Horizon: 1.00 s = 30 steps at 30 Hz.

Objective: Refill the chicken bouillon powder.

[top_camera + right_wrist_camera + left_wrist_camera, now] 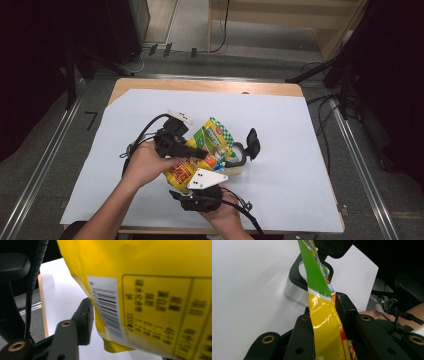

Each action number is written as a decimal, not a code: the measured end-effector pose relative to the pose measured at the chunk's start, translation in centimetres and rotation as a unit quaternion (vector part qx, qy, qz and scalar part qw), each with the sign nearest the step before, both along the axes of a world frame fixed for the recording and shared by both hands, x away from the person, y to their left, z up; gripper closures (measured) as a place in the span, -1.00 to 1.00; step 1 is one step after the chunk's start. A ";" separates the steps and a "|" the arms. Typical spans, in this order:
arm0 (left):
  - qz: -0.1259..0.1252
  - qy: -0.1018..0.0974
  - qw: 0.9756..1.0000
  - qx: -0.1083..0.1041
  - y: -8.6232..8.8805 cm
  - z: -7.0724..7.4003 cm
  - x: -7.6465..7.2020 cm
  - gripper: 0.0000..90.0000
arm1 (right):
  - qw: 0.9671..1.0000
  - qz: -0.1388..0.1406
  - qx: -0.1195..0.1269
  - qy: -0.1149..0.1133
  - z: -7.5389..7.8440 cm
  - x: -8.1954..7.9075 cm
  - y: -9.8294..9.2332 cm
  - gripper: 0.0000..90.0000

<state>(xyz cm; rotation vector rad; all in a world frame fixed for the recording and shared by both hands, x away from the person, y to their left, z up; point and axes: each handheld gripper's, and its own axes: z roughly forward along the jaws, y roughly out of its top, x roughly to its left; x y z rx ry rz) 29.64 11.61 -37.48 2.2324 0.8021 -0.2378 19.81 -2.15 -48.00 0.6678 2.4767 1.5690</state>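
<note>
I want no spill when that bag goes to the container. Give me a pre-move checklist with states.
1. Left gripper clamped on the snack bag: ok.
2. Right gripper holding the bag's bottom: cannot tell; one jaw rests beside it.
3. Bag top opened: cannot tell.
4. Container upright on the white sheet: ok.
5. Container lid swung open: ok.
6. Bag top over the container mouth: ok.

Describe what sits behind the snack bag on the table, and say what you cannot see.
Behind the snack bag stands a clear container with a black rim, its black lid raised. The bag covers its opening, so any contents stay hidden.
</note>
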 end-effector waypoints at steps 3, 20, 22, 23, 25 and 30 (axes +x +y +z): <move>0.000 0.000 1.000 0.000 -0.2 -0.1 0.1 0.74 | 1.000 -0.008 -0.004 0.001 0.0 0.1 -0.2 0.32; -0.007 0.019 1.000 0.004 -0.3 -0.1 0.3 0.63 | 0.998 -0.022 0.039 0.044 0.4 0.2 -0.7 0.35; -0.003 0.018 1.000 0.005 -0.4 -0.1 0.3 0.66 | 0.998 -0.020 0.036 0.042 0.3 0.2 -0.6 0.35; -0.002 0.016 1.000 0.006 -0.3 0.0 0.3 0.68 | 0.998 -0.019 0.037 0.041 0.4 0.2 -0.6 0.34; 0.003 0.013 1.000 0.006 -0.4 0.0 0.3 0.70 | 0.999 -0.016 0.033 0.036 0.4 0.3 -0.6 0.32; 0.006 0.018 1.000 0.009 -0.3 0.1 0.4 0.76 | 1.000 -0.001 0.014 0.015 0.5 0.2 -0.2 0.21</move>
